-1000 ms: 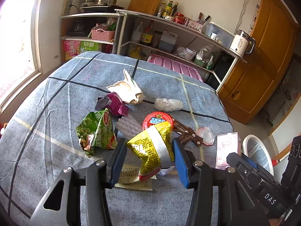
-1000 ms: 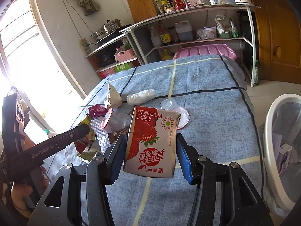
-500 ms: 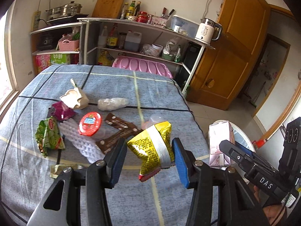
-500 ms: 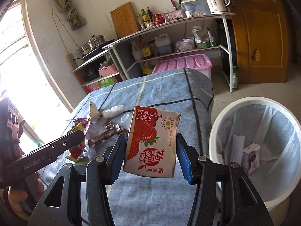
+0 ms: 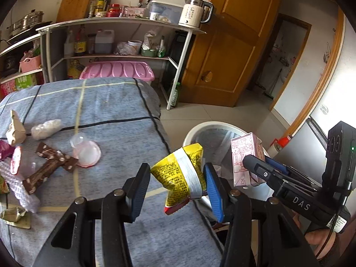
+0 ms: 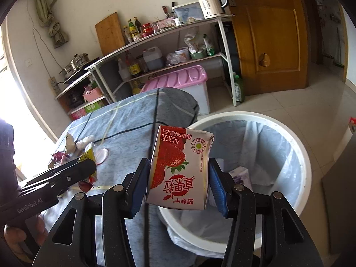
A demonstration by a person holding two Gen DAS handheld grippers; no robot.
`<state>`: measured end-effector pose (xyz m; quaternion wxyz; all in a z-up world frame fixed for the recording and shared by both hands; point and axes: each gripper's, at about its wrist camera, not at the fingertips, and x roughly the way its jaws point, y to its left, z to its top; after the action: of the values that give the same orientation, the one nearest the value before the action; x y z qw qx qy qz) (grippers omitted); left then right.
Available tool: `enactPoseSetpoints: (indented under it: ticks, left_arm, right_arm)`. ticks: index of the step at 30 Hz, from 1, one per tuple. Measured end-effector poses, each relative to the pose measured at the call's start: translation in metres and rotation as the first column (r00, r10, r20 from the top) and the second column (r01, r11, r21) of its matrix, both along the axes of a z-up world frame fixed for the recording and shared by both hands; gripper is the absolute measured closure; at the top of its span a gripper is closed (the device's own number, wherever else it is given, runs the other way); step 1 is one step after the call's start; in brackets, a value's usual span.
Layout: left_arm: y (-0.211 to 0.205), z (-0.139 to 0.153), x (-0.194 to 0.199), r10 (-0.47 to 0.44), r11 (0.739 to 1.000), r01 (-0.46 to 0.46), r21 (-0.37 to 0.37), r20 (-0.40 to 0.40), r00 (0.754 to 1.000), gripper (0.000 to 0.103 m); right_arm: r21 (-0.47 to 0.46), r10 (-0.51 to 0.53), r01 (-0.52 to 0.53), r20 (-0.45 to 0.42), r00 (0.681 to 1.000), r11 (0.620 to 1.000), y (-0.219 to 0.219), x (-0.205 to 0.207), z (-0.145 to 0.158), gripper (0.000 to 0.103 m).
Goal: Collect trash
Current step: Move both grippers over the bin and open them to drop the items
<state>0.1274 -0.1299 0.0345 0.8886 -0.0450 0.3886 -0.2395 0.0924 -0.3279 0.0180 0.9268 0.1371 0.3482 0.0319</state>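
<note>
My left gripper [image 5: 176,185] is shut on a crumpled yellow snack bag [image 5: 180,176], held over the table's right edge beside the white trash bin [image 5: 200,131]. My right gripper [image 6: 178,183] is shut on a strawberry milk carton [image 6: 180,169], hanging just above the near rim of the bin [image 6: 300,155], which has a clear liner and a small box inside. From the left wrist the right gripper [image 5: 260,166] and its carton [image 5: 243,158] show at the right; from the right wrist the left gripper [image 6: 89,166] with the yellow bag [image 6: 89,158] shows at the left.
On the blue-grey tablecloth [image 5: 115,104] lie brown chocolate wrappers [image 5: 47,166], a clear plastic lid [image 5: 87,153], a white wad [image 5: 45,129], a paper scrap [image 5: 15,128] and other wrappers at the left edge. Shelves [image 5: 124,42], a pink-lidded box [image 5: 118,71] and a wooden door [image 5: 229,51] stand behind.
Both grippers have swung right from over the table toward the trash bin, each keeping its item. The bin has come into full view under the right gripper.
</note>
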Motion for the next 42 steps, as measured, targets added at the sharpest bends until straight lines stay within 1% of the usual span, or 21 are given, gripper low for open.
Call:
enactPoseSetpoints:
  ticks: [3, 6, 9, 11, 13, 15, 18, 22, 24, 26, 29, 35, 38, 42]
  left_arm:
    - [-0.026, -0.003, 0.002, -0.052, 0.998, 0.052, 0.024, 0.004, 0.999, 0.052]
    - [-0.047, -0.011, 0.006, -0.099, 0.995, 0.1, 0.021, -0.024, 0.995, 0.051]
    - [-0.067, -0.017, 0.005, -0.124, 0.991, 0.125, 0.046, -0.028, 0.992, 0.051]
    - [-0.076, -0.022, 0.006, -0.141, 0.988, 0.143, 0.052, -0.045, 0.989, 0.051]
    - [-0.083, -0.027, 0.006, -0.146, 0.987, 0.15, 0.06, -0.063, 0.987, 0.051]
    - [-0.09, -0.029, 0.006, -0.152, 0.985, 0.156, 0.075, -0.065, 0.986, 0.051]
    - [-0.094, -0.033, 0.007, -0.156, 0.984, 0.162, 0.075, -0.08, 0.985, 0.051]
    - [-0.095, -0.035, 0.009, -0.149, 0.984, 0.155, 0.084, -0.079, 0.986, 0.05]
    - [-0.093, -0.035, 0.01, -0.15, 0.985, 0.156, 0.078, -0.085, 0.985, 0.044]
    - [-0.09, -0.034, 0.01, -0.142, 0.986, 0.149, 0.074, -0.083, 0.986, 0.043]
    - [-0.084, -0.031, 0.007, -0.137, 0.987, 0.142, 0.072, -0.075, 0.988, 0.042]
    - [-0.061, -0.022, 0.001, -0.105, 0.993, 0.108, 0.05, -0.052, 0.993, 0.041]
    - [-0.043, -0.018, -0.001, -0.074, 0.997, 0.076, 0.03, -0.048, 0.996, 0.041]
    - [-0.017, -0.014, -0.007, -0.027, 0.999, 0.028, 0.026, -0.03, 0.999, 0.041]
  right_arm:
    - [-0.018, -0.035, 0.034, -0.023, 0.999, 0.999, -0.022, 0.0, -0.005, 0.05]
    - [-0.03, -0.074, 0.073, -0.05, 0.996, 0.997, -0.041, 0.001, -0.011, 0.05]
    - [-0.057, -0.099, 0.095, -0.073, 0.992, 0.994, -0.054, 0.002, -0.018, 0.05]
    - [-0.08, -0.11, 0.102, -0.093, 0.99, 0.991, -0.059, 0.004, -0.024, 0.05]
    - [-0.096, -0.113, 0.103, -0.111, 0.987, 0.99, -0.065, 0.008, -0.029, 0.05]
    - [-0.113, -0.124, 0.11, -0.127, 0.984, 0.987, -0.07, 0.009, -0.035, 0.05]
    - [-0.113, -0.126, 0.109, -0.151, 0.98, 0.988, -0.076, 0.012, -0.043, 0.05]
    - [-0.128, -0.135, 0.115, -0.161, 0.978, 0.985, -0.081, 0.011, -0.047, 0.05]
    - [-0.119, -0.135, 0.117, -0.163, 0.977, 0.986, -0.082, 0.011, -0.048, 0.049]
    - [-0.116, -0.136, 0.118, -0.164, 0.977, 0.986, -0.083, 0.01, -0.049, 0.049]
    - [-0.119, -0.141, 0.123, -0.153, 0.978, 0.985, -0.08, 0.009, -0.046, 0.045]
    - [-0.101, -0.139, 0.127, -0.125, 0.982, 0.987, -0.072, 0.003, -0.034, 0.043]
    - [-0.099, -0.123, 0.112, -0.106, 0.987, 0.989, -0.062, 0.001, -0.028, 0.043]
    - [-0.086, -0.102, 0.094, -0.086, 0.991, 0.992, -0.045, -0.001, -0.02, 0.043]
